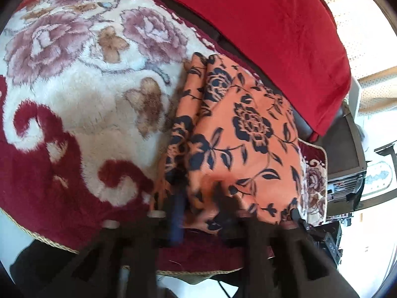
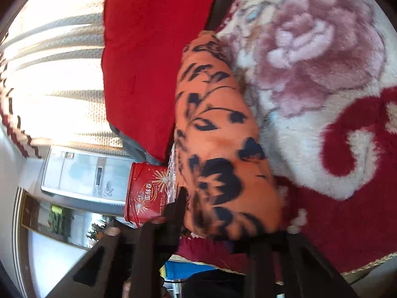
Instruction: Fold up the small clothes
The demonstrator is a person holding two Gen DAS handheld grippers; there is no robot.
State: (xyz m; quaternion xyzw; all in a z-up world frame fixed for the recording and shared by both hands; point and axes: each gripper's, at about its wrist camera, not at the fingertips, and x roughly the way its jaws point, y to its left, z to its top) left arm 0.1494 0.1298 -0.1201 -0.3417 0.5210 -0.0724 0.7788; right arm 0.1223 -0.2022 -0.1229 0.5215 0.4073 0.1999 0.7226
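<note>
Orange floral garment (image 1: 238, 134) lying folded on the plush blanket (image 1: 82, 114), beside the red cushion (image 1: 260, 24). Left claw (image 1: 198, 213) and right claw (image 2: 223, 226) part-open around its near edge; grip unclear. Pinching both layers evenly, keeping edges aligned.

the left gripper (image 1: 201, 213) has dark brown slotted plastic fingers and one blue-padded tip. the right gripper (image 2: 223, 226) has matching dark brown fingers with black tips.

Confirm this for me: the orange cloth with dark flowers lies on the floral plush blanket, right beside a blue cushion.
Not quite: the cushion is red, not blue. The left wrist view shows it plainly, lying along the far edge of the orange cloth. The rest holds: the cloth lies on the floral plush blanket.
</note>
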